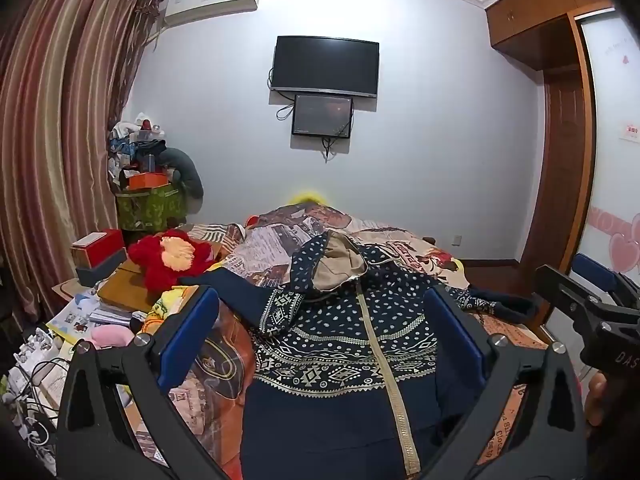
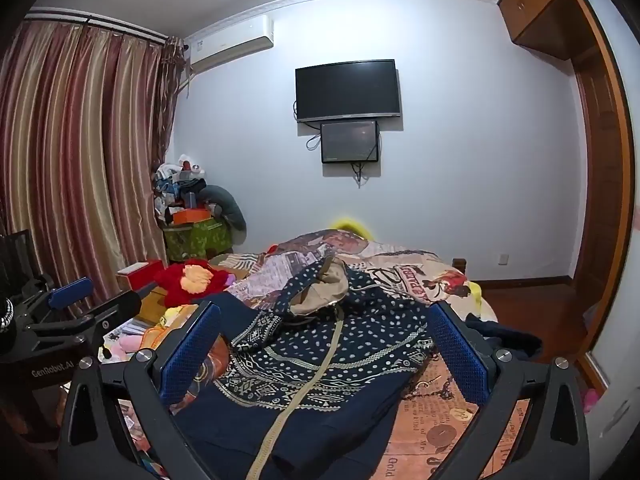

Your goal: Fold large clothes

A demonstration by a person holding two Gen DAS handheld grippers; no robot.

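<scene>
Bed, jacket between open tongs

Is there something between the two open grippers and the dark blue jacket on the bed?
Nothing visible. The left gripper and the right gripper are both open above the patterned jacket, which lies spread on the bed cover. The red plush toy lies off to the left, clear of the jacket.

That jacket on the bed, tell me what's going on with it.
A person holds a gripper in each hand over the navy patterned jacket, which lies spread front-up on the bed, zipped, hood at the far end. The left gripper and right gripper are both open and hold nothing. No fold shows yet.
</scene>
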